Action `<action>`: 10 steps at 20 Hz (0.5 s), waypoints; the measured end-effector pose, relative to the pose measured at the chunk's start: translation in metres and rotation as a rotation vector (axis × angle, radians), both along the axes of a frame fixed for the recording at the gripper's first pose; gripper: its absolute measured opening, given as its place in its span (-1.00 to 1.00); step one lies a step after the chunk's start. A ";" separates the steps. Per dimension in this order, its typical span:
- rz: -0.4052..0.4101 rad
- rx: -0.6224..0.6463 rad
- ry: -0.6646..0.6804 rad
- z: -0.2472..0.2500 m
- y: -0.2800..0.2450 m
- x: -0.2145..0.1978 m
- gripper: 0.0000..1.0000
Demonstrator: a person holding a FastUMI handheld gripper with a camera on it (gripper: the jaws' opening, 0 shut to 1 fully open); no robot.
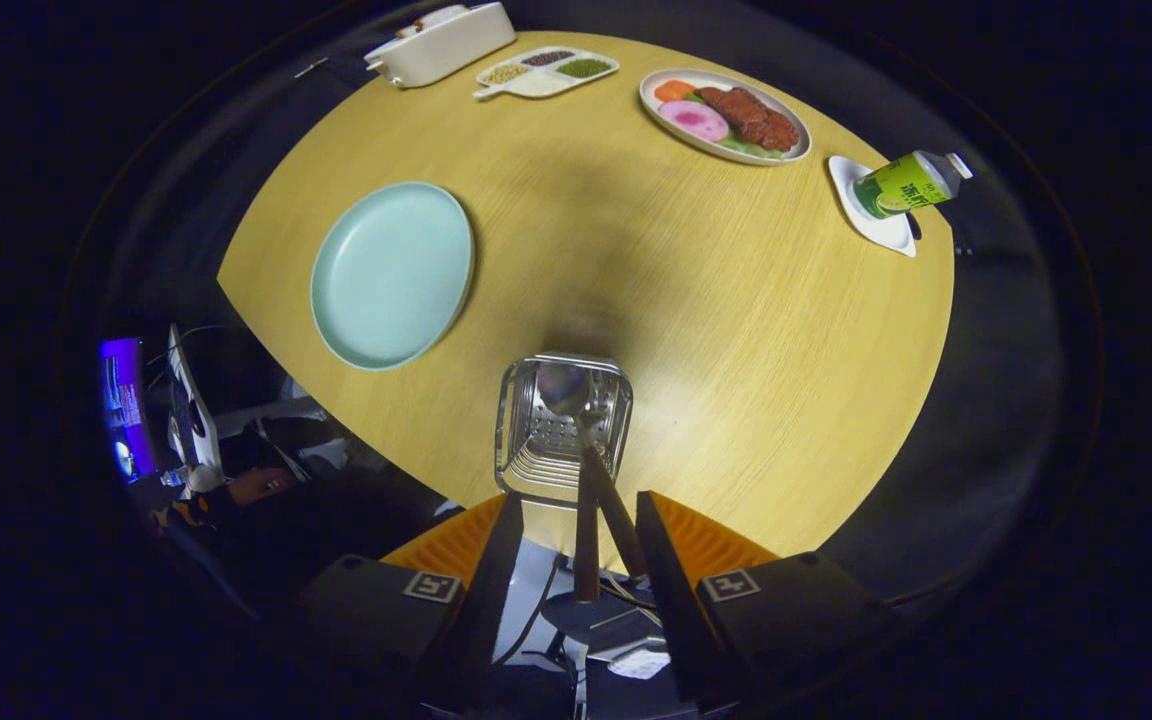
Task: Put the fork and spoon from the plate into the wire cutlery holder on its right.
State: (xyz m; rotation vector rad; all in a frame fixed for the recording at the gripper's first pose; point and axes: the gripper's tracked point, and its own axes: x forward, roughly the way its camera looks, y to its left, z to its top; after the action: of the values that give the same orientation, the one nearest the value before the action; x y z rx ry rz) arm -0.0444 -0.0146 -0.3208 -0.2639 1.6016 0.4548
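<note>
1. The gripper (576, 520) hangs above a round wooden table (736, 330), looking down; its fingers stand apart, with two brown handles between them, neither finger visibly pressing on either.
2. The holder (563, 425), a shiny wire basket with a perforated floor, sits just ahead of the fingertips at 12 o'clock from them, near the table's close edge.
3. The spoon (566, 392) stands in the holder, bowl down against the far wall; its handle (619, 515) slants back up between the fingers.
4. A second handle (587, 540) stands beside it, almost touching; it looks like the fork's, but its head is hidden, so I cannot tell for sure.
5. The plate (391, 272), pale green and bare, lies at 10 o'clock from the holder, well apart from it.
6. Far across the table: a white dish (441, 42) at 11 o'clock; a divided tray (548, 72) of grains at 12; a plate of food (726, 115) at 1; a green bottle (911, 183) on a white saucer (876, 225) at 2.
</note>
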 end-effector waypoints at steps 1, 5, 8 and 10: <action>-0.035 0.039 -0.059 0.007 0.003 0.006 0.61; -0.175 0.165 -0.355 0.038 0.002 0.030 1.00; -0.271 0.195 -0.584 0.072 -0.005 0.041 0.99; -0.336 0.221 -0.718 0.099 -0.010 0.047 1.00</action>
State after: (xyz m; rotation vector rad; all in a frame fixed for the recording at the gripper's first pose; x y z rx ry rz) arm 0.0021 -0.0242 -0.2221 0.0207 0.8591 0.2300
